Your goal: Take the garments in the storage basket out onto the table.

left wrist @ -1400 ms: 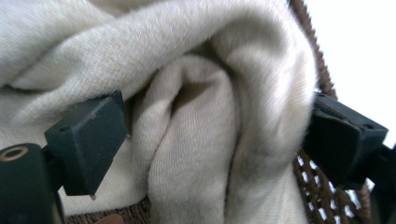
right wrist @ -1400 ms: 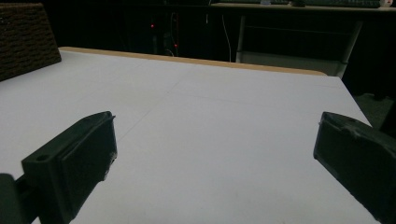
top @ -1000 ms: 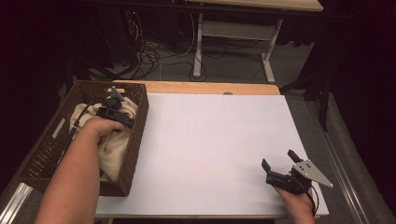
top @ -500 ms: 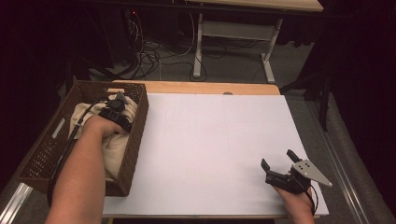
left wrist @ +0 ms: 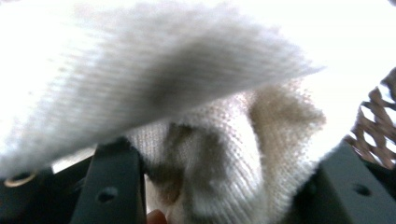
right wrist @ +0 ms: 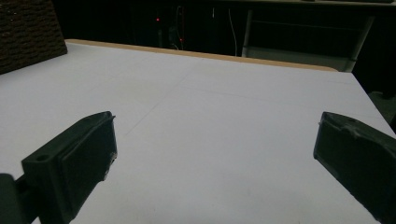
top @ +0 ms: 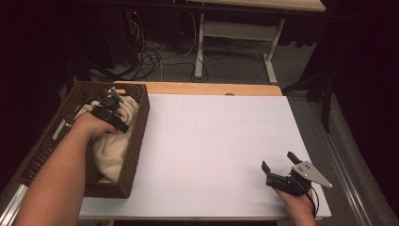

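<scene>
A cream knitted cloth (top: 113, 146) lies bunched in a dark wicker basket (top: 136, 141) at the table's left. My left gripper (top: 112, 104) is down in the basket on top of the cloth. In the left gripper view its jaws stand wide apart with a fold of the cloth (left wrist: 219, 140) pushed up between them, and another fold hangs blurred across the top. The left gripper (left wrist: 229, 182) is open. My right gripper (top: 277, 161) rests low over the white table top (top: 211, 141) near the front right corner, open, with nothing between the fingers (right wrist: 215, 135).
The white sheet covers most of the table, with a wooden strip (top: 211, 88) along the far edge. The basket's corner (right wrist: 28, 32) appears far left in the right gripper view. Beyond the table are cables and a desk frame (top: 202, 52) on the floor.
The left forearm has swung a little to the left and the left gripper has shifted slightly within the basket on the cloth. The right gripper has not moved.
</scene>
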The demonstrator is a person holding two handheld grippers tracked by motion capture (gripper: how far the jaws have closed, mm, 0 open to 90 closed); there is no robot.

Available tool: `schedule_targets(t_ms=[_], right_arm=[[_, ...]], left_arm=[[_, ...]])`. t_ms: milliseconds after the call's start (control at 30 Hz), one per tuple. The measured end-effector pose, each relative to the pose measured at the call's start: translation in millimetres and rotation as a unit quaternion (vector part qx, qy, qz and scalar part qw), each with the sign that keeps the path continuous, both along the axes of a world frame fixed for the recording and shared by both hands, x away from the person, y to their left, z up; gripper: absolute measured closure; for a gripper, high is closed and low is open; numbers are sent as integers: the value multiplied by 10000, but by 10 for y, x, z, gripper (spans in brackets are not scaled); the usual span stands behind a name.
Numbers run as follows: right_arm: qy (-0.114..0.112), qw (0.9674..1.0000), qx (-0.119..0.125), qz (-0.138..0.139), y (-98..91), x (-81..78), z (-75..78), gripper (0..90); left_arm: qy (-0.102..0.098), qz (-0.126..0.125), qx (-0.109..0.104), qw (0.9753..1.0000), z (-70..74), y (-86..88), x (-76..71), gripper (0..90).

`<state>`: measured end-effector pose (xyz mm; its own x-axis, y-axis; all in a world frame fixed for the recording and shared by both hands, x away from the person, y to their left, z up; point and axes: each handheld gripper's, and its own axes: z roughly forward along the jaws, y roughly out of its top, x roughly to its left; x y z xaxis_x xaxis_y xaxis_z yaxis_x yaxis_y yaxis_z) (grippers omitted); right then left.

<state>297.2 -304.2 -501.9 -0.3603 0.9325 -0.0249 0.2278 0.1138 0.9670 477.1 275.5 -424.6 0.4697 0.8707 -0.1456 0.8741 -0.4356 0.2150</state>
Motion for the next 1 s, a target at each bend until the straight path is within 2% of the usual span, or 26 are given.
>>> schedule_targets(t_ms=[67, 267, 367, 533, 700, 800, 1000], right_arm=[[7, 10000, 5, 5, 4, 1, -3, 0], [-22, 10000, -28, 53, 29, -2, 0, 0], [-7, 10000, -28, 53, 37, -1, -1, 0], [-16, 10000, -44, 52, 47, -3, -1, 0], [-15, 10000, -50, 54, 53, -8, 0, 0], [-16, 10000, -40, 55, 55, -9, -1, 0], [-52, 10000, -19, 77, 64, -21, 12, 0]], left_arm=[[81, -104, -40, 9999, 58, 28, -42, 510], [17, -109, -118, 9999, 254, 132, -153, 517], [108, -292, 49, 9995, 330, 124, -198, 518], [88, -546, 279, 9981, 476, 79, -267, 518], [28, -518, 143, 9985, 641, 125, -322, 518], [39, -547, 218, 9983, 763, 149, -354, 518], [-28, -542, 205, 9983, 1012, 147, -405, 518]])
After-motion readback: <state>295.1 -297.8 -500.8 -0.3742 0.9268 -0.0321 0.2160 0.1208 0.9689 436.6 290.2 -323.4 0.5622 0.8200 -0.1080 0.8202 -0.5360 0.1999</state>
